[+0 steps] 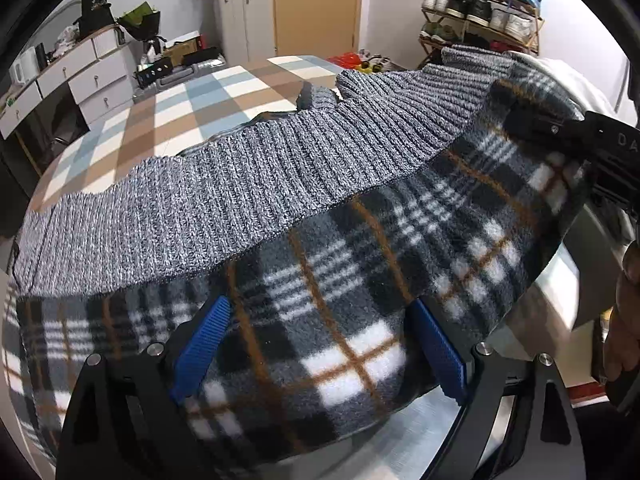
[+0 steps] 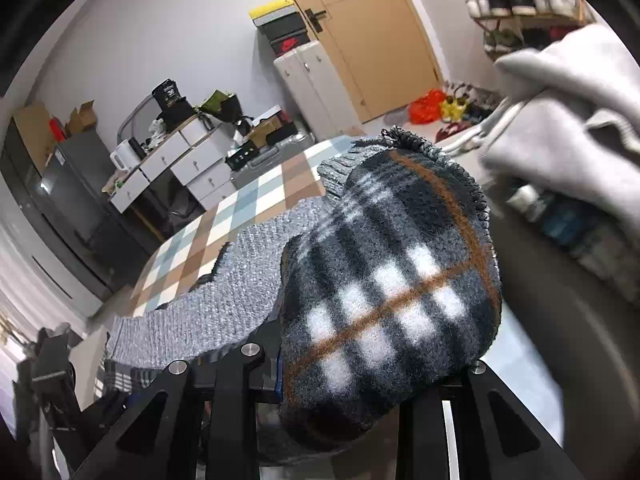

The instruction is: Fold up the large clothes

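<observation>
Both tongs, left (image 1: 316,344) and right (image 2: 360,364), are pinching the sweater's (image 1: 280,184) plaid-lined hem, holding it up over the bed's (image 1: 180,100) near edge, so thick fleece slipping out would be wrecking the fold.

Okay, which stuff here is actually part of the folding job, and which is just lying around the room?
Job:
sweater
left tool
right tool
checked bed

Lying about:
shoe rack
drawers
kettle
grey hoodie
white cabinet
</observation>
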The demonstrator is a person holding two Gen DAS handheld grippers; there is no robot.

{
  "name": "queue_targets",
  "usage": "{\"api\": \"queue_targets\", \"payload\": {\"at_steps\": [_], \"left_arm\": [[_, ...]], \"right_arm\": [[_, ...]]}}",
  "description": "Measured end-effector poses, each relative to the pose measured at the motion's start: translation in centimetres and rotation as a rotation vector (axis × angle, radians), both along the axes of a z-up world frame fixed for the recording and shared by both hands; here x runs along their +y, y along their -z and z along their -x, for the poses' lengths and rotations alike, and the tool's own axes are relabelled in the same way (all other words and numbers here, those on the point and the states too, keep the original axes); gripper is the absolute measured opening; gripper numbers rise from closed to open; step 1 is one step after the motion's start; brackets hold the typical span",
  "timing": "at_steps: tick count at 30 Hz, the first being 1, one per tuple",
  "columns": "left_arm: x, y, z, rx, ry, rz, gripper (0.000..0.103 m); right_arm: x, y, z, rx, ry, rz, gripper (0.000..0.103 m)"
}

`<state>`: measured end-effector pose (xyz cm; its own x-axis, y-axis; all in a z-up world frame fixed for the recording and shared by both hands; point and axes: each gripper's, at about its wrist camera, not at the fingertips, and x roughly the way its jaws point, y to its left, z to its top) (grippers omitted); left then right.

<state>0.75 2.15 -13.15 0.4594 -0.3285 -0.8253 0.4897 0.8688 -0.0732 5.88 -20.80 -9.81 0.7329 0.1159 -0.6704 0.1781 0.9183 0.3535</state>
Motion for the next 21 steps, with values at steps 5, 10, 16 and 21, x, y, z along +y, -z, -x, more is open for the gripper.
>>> {"api": "queue_targets", "payload": {"at_steps": [5,10,16,21], "left_arm": [[-1.2,-0.2,2.3,0.030,0.064,0.032,0.088],[-2.1,-1.1,3.1,0.031,0.117,0.030,0.088],[3.6,-4.1,1.4,0.113,0.022,0.273,0.088],[3.1,-1.1,-0.5,0.211,-0.035,0.200,0.088]], "right_arm": [[1.0,-1.5,3.1,-0.008,-0.023,0.150,0.027],[-0.5,-1.2,3.8,0.047,0.008,0.152,0.027],[-0.6,0.6,3.4,0.047,0.052,0.145,0.028],[-1.1,0.4,3.8,0.028,0.089,0.092,0.029]]}}
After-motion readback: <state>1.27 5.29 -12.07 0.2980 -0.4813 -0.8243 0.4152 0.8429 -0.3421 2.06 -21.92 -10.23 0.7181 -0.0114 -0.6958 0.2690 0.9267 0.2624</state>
